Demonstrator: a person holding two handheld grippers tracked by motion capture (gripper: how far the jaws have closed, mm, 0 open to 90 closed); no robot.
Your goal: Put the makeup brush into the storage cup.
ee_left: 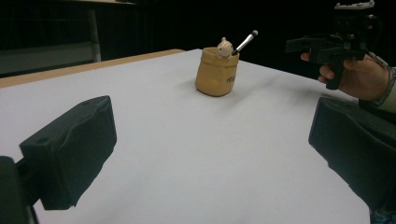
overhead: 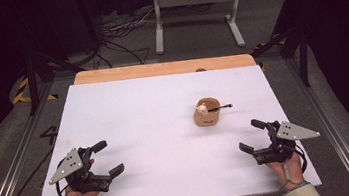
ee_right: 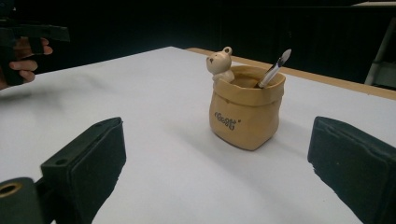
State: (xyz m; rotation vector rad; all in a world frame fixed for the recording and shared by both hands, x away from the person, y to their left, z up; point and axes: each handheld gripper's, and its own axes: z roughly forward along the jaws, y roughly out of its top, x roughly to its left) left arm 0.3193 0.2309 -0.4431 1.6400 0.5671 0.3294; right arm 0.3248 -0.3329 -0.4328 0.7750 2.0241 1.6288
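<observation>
I have the left tongs [overhead: 107,159] near the counter's [overhead: 141,132] near-left corner, jaws spread wide and holding nothing. My right tongs [overhead: 252,135] sit near the near-right edge, equally wide and empty. Between the two sets lies bare white surface, with open room all round. Ahead of the right tongs, and well apart from both sets, stands one tan sack-shaped pot [ee_right: 246,113]. It carries one small bear figure [ee_right: 220,63] at its rim, and one brush [ee_right: 274,68] leans inside. A wooden strip [overhead: 159,69] borders the far edge.
</observation>
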